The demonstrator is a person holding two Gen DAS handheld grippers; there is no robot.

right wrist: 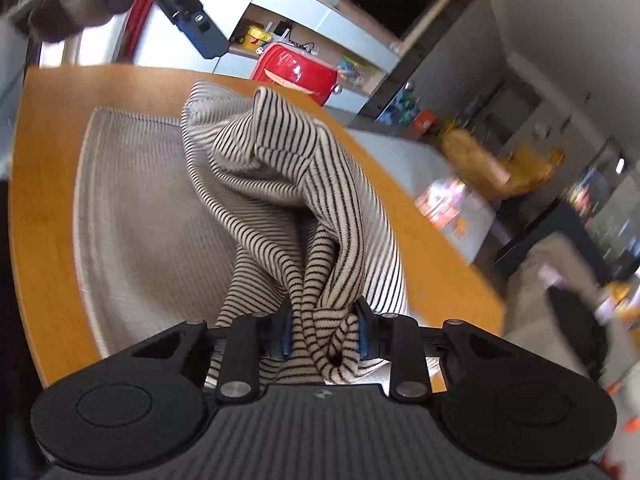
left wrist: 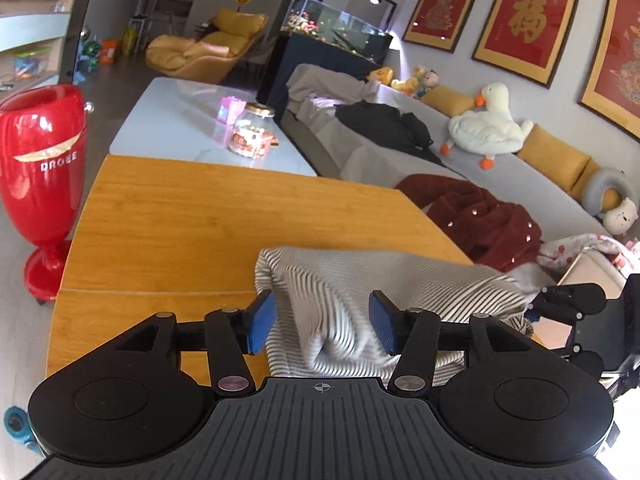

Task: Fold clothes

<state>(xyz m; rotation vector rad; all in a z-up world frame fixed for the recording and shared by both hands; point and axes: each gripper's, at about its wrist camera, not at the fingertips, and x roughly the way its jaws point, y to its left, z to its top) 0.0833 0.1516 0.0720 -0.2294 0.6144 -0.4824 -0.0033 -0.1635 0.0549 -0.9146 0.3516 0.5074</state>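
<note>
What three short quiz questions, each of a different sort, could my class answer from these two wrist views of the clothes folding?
1. True or false: the left gripper is clamped on the striped garment.
2. Which gripper holds a bunched part of the garment? A) left B) right C) neither
3. Fill in: the garment lies on the ______ table.

Key
1. False: its jaws stand open, with the cloth beyond them.
2. B: the right gripper pinches gathered cloth.
3. Wooden.
</note>
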